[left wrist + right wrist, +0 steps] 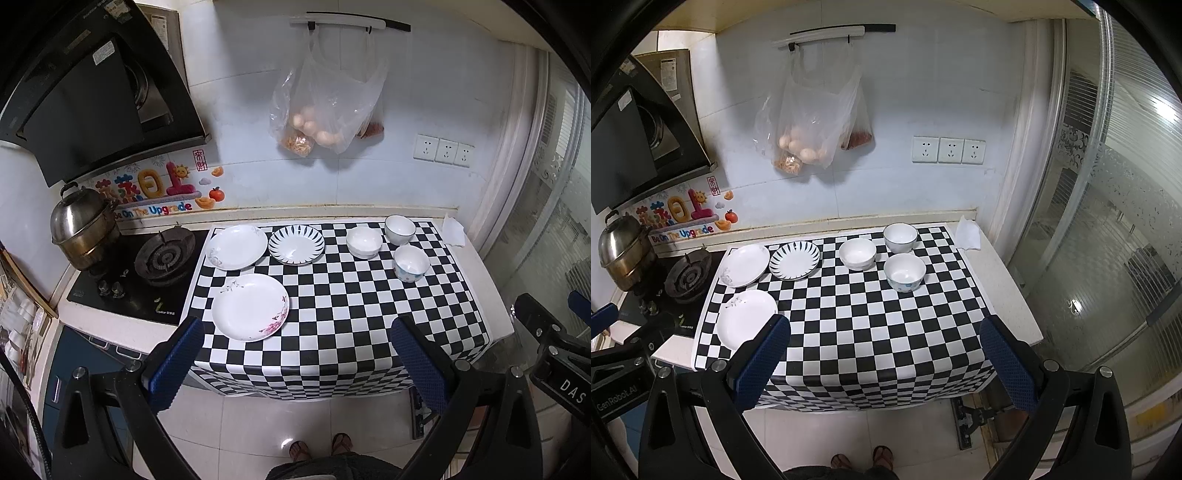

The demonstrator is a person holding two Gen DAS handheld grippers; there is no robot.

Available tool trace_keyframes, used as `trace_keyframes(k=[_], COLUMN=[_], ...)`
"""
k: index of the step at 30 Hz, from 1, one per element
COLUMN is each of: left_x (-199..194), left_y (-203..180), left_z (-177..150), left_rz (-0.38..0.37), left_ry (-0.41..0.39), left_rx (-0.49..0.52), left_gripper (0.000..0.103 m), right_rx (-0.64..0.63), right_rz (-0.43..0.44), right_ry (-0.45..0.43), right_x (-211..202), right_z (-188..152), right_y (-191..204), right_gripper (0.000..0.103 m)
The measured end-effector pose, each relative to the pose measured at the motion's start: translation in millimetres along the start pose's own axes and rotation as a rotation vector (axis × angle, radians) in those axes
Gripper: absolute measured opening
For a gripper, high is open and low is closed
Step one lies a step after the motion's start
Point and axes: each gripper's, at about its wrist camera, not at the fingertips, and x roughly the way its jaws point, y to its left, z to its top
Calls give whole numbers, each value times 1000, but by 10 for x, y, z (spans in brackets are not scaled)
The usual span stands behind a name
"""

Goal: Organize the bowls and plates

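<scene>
Opening step, nothing lifted: left gripper [295,365] and right gripper [886,363] both wide and empty before a checkered mat [332,314] bearing three plates [250,307] left, three bowls [905,272] right; stacking probably next.

Cool even light — sharp centre, dark fisheye-warped edges.

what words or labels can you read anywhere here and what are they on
"Be On The Upgrade": wall sticker behind the stove.
"DAS": cut off, on the right tongs, seen from the left wrist.
"GenRobot.AI": on the left tongs, seen from the right wrist.
Range hood labels and stove brand: too small to read.
</scene>
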Motion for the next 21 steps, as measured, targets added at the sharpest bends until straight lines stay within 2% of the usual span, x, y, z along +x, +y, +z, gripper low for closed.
trace_keyframes(k=[8,12,15,17,21], left_x=[15,120,324,529,1016], left_y=[27,39,119,220,538], left_z=[30,30,22,-3,-93], left_rz=[7,17,44,93,151], left_ry=[-6,-21,-5,31,146], left_rx=[-8,-32,-65,-95,-180], left_gripper=[103,103,103,103,103], right_rx=[8,27,58,63,22], right_rz=[8,50,162,241,379], right_ry=[3,11,-2,21,163], right_x=[43,158,407,656,1366], right_z=[40,73,68,43,-49], right_y=[2,-67,-124,-114,72], right_gripper=[103,103,103,103,103])
